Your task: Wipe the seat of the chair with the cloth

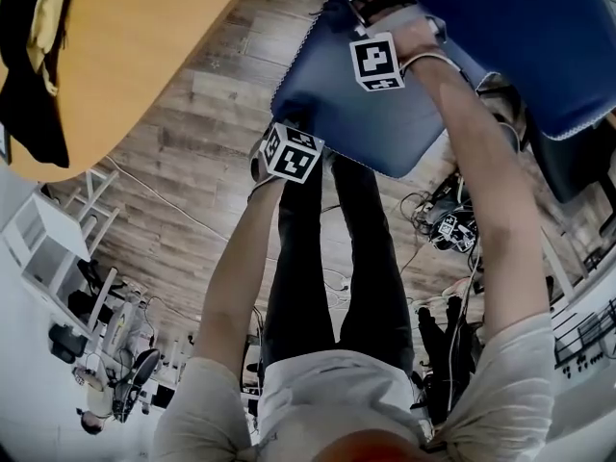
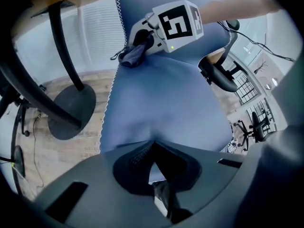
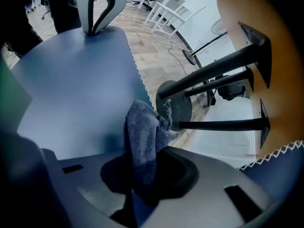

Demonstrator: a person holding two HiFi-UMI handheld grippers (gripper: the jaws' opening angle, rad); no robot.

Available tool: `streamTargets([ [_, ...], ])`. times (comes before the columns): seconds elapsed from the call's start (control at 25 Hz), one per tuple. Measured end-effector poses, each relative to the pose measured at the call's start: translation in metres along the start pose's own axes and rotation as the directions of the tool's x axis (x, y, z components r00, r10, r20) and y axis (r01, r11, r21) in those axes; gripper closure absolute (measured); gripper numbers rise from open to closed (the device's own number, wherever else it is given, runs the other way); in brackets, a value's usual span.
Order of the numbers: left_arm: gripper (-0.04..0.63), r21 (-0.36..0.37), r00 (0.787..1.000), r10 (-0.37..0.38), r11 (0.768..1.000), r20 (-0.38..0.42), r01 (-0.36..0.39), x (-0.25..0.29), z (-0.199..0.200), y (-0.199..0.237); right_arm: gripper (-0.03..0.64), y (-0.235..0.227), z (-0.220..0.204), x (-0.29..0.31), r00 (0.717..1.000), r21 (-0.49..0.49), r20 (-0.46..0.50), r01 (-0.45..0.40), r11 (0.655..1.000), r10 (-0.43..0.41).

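The blue padded chair seat fills the top right of the head view. My right gripper is over the seat's far side near its stitched edge, shut on a grey-blue cloth that hangs from its jaws onto the seat. In the left gripper view that cloth is a dark bunch under the right gripper. My left gripper is at the seat's near edge. Its jaws meet on the seat, whose fabric dimples there. The right gripper view shows the left gripper at the far edge.
A wooden table stands left of the chair, with black legs and a round black base on the plank floor. The chair's blue backrest and a black armrest border the seat. Cables lie on the floor by the person's legs.
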State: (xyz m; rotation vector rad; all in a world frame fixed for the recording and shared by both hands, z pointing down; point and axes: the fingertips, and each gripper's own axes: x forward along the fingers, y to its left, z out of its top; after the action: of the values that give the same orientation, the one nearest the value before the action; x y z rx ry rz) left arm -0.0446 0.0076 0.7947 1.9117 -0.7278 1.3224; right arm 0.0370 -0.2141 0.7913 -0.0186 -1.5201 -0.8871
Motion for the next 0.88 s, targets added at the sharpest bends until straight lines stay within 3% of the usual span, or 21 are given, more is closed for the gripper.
streamTargets([
  [0.16, 0.566, 0.007, 1.0, -0.021, 1.0, -0.02, 0.021, 0.001, 0.0, -0.001, 0.535, 0.008, -0.005, -0.005, 1.0, 0.001, 0.0, 0.005, 1.0, -0.005],
  [0.32, 0.566, 0.012, 1.0, 0.003, 1.0, -0.017, -0.002, 0.0, 0.001, -0.004, 0.535, 0.023, -0.014, -0.013, 1.0, 0.015, -0.012, -0.018, 1.0, 0.018],
  [0.64, 0.566, 0.018, 0.999, 0.042, 0.999, -0.026, -0.042, 0.0, 0.001, -0.003, 0.535, 0.047, -0.025, -0.023, 0.993, 0.052, 0.006, -0.121, 0.991, 0.121],
  [0.88, 0.566, 0.017, 0.998, 0.048, 0.999, -0.034, -0.047, 0.001, 0.001, -0.003, 0.499, 0.058, -0.028, -0.029, 0.982, 0.036, 0.014, -0.187, 0.982, 0.187],
])
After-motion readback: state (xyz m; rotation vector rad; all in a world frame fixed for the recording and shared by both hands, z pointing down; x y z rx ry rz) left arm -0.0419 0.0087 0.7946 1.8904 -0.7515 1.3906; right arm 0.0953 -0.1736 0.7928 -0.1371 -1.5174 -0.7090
